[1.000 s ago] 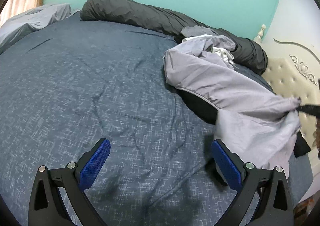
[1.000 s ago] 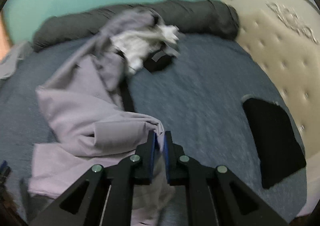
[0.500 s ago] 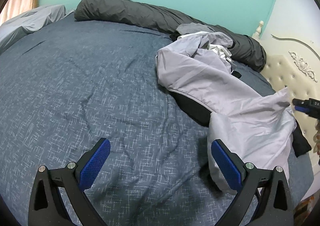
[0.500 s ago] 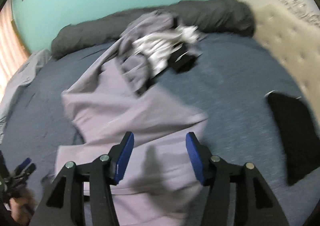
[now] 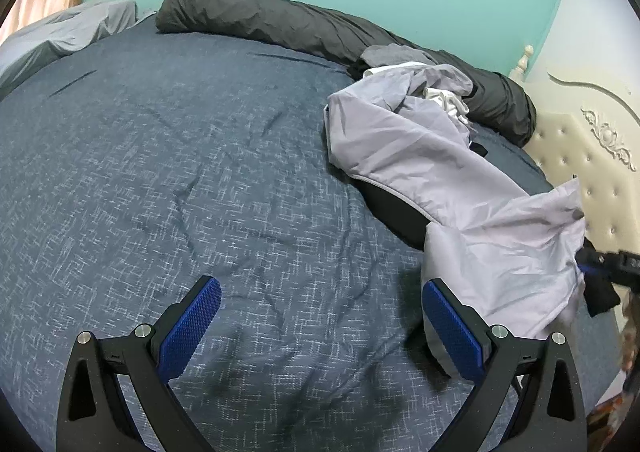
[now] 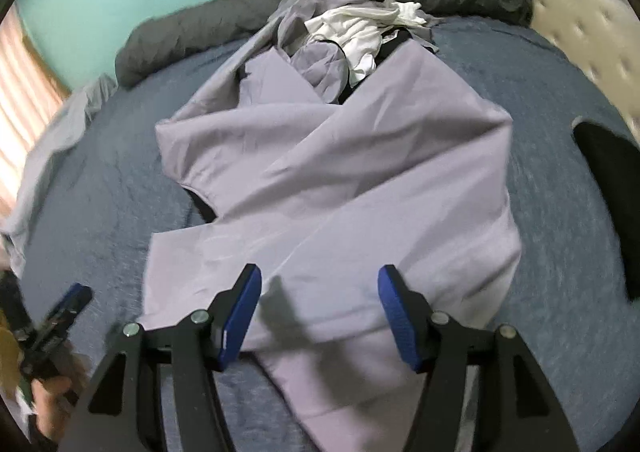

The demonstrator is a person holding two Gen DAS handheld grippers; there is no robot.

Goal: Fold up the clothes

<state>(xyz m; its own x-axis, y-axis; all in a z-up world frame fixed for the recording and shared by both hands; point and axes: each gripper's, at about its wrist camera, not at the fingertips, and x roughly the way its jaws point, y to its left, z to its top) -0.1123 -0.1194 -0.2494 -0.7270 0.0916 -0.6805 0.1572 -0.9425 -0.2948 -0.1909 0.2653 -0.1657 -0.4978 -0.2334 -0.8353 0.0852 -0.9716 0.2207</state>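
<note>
Both our grippers, left [image 5: 320, 328] and right [image 6: 320, 308], gape empty. Lilac garment [image 6: 340, 180] looks thin, limp, slippery; we'd pinch a hem corner.

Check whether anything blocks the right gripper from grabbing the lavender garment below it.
Nothing visible does. The right gripper is open directly over the near part of the lavender garment, with only open air between. The white clothes lie on its far end, away from the fingers.
</note>
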